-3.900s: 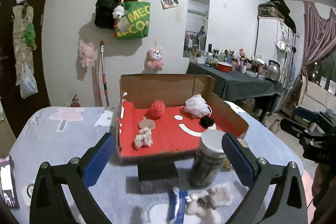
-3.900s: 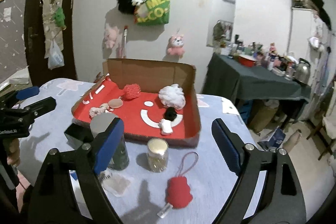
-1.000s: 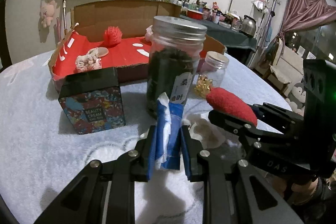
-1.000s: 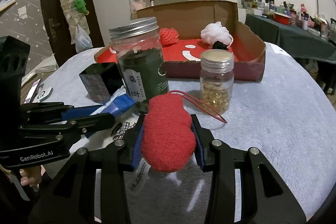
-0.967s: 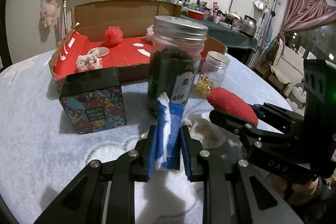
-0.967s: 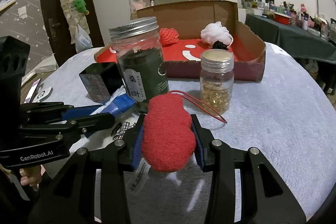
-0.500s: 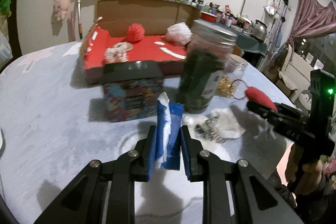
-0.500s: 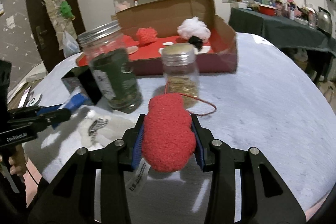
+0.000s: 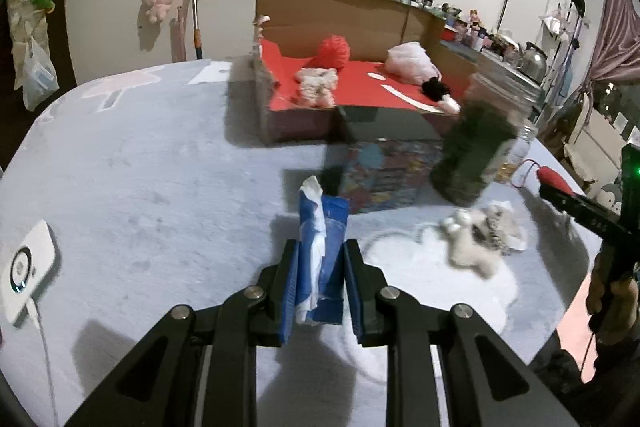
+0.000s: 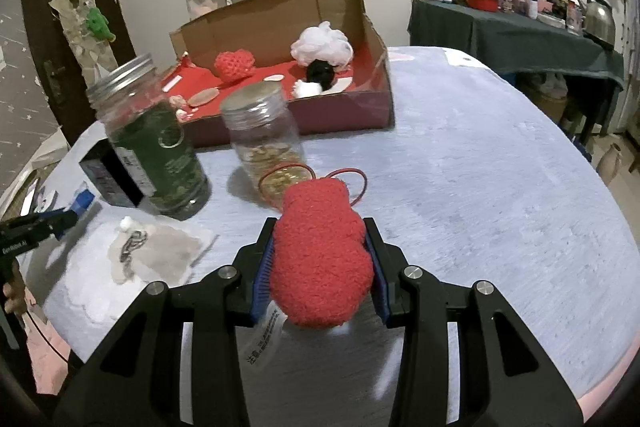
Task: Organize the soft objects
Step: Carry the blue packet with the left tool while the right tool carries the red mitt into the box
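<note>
Blue-and-white soft packet (image 9: 321, 251) sits pinched btwn the pads of the left gripper (image 9: 321, 279), its crumpled top sticking up past the fingertips, above the grey fleece tablecloth (image 9: 140, 187). Red fuzzy plush (image 10: 319, 259) is squeezed btwn the blue pads of the right gripper (image 10: 319, 263); its thin red cord (image 10: 352, 179) loops fwd and a white label (image 10: 266, 335) hangs under it.

Cardboard box (image 9: 340, 7) w/ red lining stands further back on the table, flaps up. Inside: a red knit ball (image 9: 334, 51), a small cream plush (image 9: 318, 89), a white mesh puff (image 10: 322, 45), and a black pom (image 10: 319, 73) just in front of the puff. So the box already has several soft items; the two gripped ones are both outside it, on the near side.

Btwn the grippers and the box: a tall jar of dark green contents (image 10: 154, 143) w/ metal lid, a smaller clear jar (image 10: 264, 131) w/ gold bits at the bottom, and a dark patterned tin box (image 9: 384, 163) just in front of the carton. A cream plush w/ striped ribbon (image 9: 482, 231) lies flat on the cloth near the green jar, untouched.

White device w/ cable (image 9: 26, 263) rests at the table's left edge in the left view. A hand (image 9: 612, 303) on the right gripper's handle shows at the far right of that view.
</note>
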